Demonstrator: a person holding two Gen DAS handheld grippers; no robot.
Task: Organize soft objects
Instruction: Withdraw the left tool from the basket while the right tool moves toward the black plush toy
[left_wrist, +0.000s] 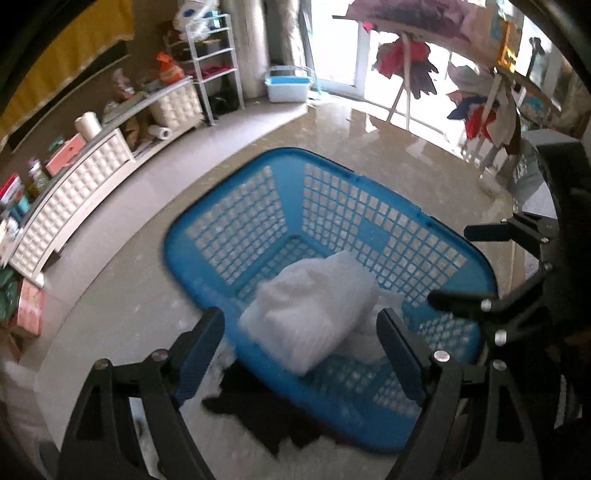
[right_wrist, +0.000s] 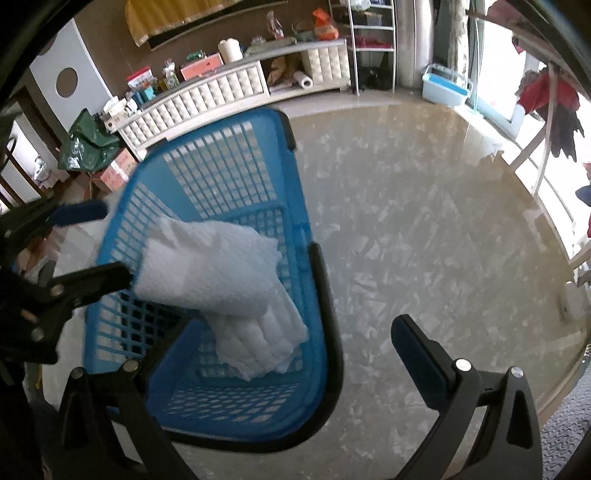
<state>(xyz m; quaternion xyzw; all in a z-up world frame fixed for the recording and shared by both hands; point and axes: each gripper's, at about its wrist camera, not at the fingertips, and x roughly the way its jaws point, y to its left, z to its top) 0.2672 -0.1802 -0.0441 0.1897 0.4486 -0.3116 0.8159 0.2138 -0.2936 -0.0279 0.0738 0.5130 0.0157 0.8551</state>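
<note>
The left gripper (left_wrist: 299, 339) hangs above a blue laundry basket (left_wrist: 369, 229), its fingers (left_wrist: 199, 347) spread wide and released, pressing on nothing. Seen through the gap between them, a folded white towel (left_wrist: 314, 310) lies inside the basket, at the end nearest the fingers. It rests on top of a second white folded cloth (right_wrist: 266, 343), which pokes out from beneath it. The rest of the basket's lattice bottom is bare.

The right gripper (right_wrist: 280, 343) hangs beside the left one, over the basket's near rim (right_wrist: 325, 295). Its fingers (right_wrist: 417, 362) are also spread apart and empty: one over the basket, the other over bare floor (right_wrist: 424, 221).

Just under the left fingers, outside the basket and against its rim, a dark cloth (left_wrist: 258, 413) lies crumpled on the floor.

Farther out, beyond the basket, a low white cabinet (left_wrist: 74, 206) carrying boxes and bottles runs along the wall. A small pale blue tub (left_wrist: 286, 85) sits on the floor near the bright doorway.
</note>
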